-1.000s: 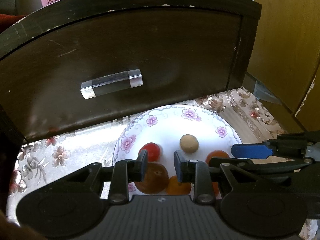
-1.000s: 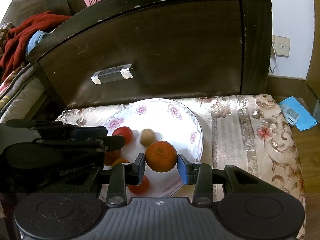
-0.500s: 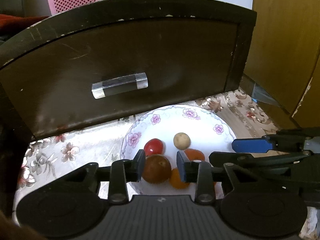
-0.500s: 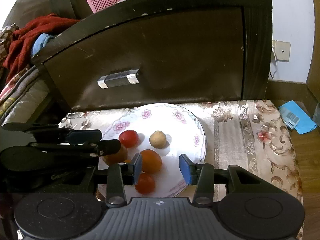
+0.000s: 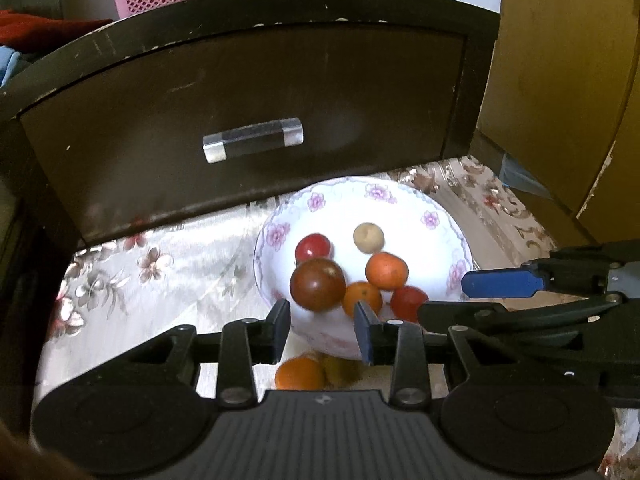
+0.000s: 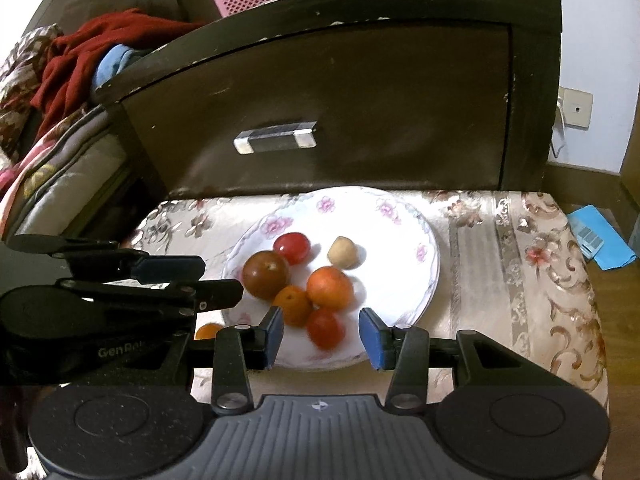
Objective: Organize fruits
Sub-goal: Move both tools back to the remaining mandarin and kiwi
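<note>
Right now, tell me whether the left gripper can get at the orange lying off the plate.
Probably yes: the left gripper is open, holds nothing, and the orange lies just beneath it beside the plate.

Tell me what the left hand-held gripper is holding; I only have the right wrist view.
Observer: Nothing. The left hand-held gripper is open, its fingers apart and empty, just short of the dark tomato on the floral plate.
Operator: Report what lies off the plate beside the small orange fruit.
Observer: A yellowish-green fruit, hidden from your view, lies close beside it on the patterned cloth, by the plate's near rim.
</note>
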Available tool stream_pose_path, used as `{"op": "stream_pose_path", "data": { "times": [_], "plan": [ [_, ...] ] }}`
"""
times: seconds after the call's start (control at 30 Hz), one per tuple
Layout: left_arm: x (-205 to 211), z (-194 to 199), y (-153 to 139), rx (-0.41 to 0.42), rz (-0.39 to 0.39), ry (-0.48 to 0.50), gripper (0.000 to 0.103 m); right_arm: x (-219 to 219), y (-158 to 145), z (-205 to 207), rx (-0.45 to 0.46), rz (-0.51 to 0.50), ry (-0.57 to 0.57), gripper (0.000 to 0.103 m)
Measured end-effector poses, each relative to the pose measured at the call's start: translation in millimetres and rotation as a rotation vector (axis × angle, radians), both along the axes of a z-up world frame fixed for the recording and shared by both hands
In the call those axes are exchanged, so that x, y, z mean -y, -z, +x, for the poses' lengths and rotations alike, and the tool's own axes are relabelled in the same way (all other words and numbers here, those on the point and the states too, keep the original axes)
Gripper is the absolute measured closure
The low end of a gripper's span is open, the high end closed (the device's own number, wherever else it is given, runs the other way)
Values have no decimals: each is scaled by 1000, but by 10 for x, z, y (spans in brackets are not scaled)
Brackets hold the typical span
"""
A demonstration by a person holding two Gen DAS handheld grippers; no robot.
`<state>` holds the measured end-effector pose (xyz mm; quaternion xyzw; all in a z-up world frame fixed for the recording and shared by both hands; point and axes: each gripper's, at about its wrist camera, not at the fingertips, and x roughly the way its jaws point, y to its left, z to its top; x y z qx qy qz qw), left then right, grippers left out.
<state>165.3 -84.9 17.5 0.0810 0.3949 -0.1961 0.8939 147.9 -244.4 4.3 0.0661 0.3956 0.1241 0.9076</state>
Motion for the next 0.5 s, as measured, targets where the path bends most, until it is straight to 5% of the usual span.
{"op": "stream_pose_path", "data": {
  "times": [0.5],
  "plan": [
    [-215,-294,159,-74,47,12,61,-248,101,-286,-58,-4,-68,65]
  ]
}}
